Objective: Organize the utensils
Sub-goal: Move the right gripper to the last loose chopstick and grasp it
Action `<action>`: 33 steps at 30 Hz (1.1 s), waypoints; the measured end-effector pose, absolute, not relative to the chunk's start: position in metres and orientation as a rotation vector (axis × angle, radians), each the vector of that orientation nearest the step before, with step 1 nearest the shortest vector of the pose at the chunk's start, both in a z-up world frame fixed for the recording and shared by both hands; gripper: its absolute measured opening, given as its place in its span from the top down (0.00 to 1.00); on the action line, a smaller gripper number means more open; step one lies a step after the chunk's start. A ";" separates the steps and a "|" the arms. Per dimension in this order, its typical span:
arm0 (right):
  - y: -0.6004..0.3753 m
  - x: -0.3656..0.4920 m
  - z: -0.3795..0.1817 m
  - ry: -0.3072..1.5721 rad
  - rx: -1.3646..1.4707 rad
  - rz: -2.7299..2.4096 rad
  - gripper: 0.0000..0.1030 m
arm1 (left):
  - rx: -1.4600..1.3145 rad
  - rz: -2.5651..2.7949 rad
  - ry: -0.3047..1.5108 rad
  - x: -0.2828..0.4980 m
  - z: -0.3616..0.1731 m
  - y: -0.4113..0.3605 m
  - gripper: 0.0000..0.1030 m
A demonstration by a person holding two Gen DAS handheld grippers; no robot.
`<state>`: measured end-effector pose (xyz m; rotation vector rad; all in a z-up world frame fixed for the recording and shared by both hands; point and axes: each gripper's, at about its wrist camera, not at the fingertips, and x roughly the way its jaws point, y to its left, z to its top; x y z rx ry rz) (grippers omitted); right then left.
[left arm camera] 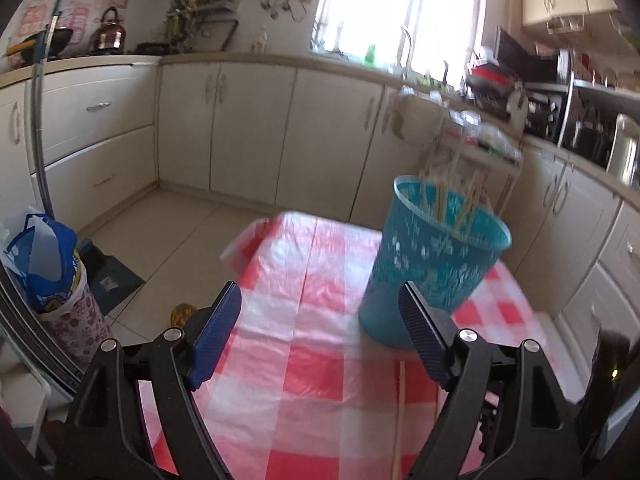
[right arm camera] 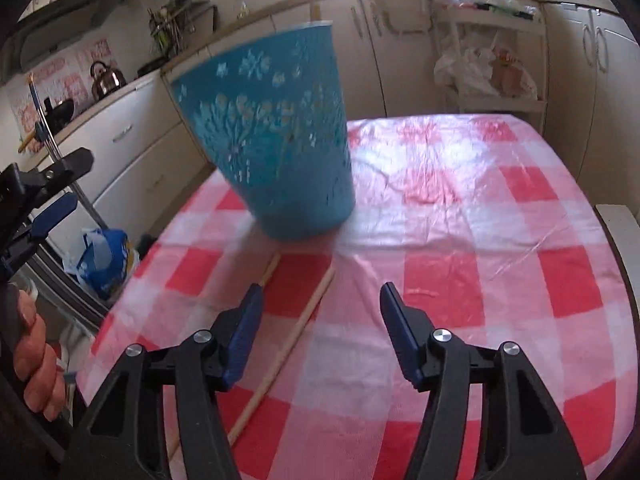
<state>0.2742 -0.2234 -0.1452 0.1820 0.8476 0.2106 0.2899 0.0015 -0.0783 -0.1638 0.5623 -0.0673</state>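
Observation:
A teal perforated holder (left arm camera: 436, 256) stands on the red-and-white checked table (left arm camera: 312, 360) and holds several wooden chopsticks (left arm camera: 460, 200). It also shows in the right wrist view (right arm camera: 272, 140), blurred and looking tilted. Two loose chopsticks (right arm camera: 296, 328) lie on the cloth in front of the holder; one shows in the left wrist view (left arm camera: 400, 412). My left gripper (left arm camera: 320, 320) is open and empty, just left of the holder. My right gripper (right arm camera: 320, 312) is open and empty, above the cloth, with the loose chopsticks by its left finger. The left gripper (right arm camera: 52, 192) shows at the far left of the right view.
Cream kitchen cabinets (left arm camera: 224, 120) line the far walls. A blue-and-white bag in a patterned bin (left arm camera: 52, 272) stands on the floor left of the table. A white shelf cart with bags (right arm camera: 492, 48) stands beyond the table's far edge.

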 end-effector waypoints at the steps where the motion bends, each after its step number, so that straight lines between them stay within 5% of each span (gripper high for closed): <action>1: -0.219 0.275 -0.150 0.876 0.167 0.218 0.50 | -0.138 -0.084 0.600 0.291 -0.087 -0.003 0.25; 7: -0.188 0.279 -0.164 0.953 0.002 0.250 0.54 | -0.060 -0.163 0.737 0.304 -0.118 -0.021 0.25; 13: -0.195 0.265 -0.165 0.967 -0.103 0.297 0.86 | -0.001 -0.234 0.822 0.313 -0.135 -0.041 0.25; 16: -0.213 0.261 -0.164 0.976 -0.078 0.308 0.91 | 0.032 -0.262 0.846 0.314 -0.141 -0.053 0.26; 21: -0.231 0.265 -0.161 0.996 0.015 0.336 0.94 | 0.114 -0.294 0.876 0.318 -0.145 -0.079 0.31; 27: -0.220 0.262 -0.159 0.982 -0.061 0.326 0.94 | 0.175 -0.317 0.938 0.322 -0.159 -0.093 0.55; 33: -0.216 0.263 -0.158 0.991 -0.097 0.325 0.94 | 0.192 -0.328 0.956 0.319 -0.168 -0.094 0.56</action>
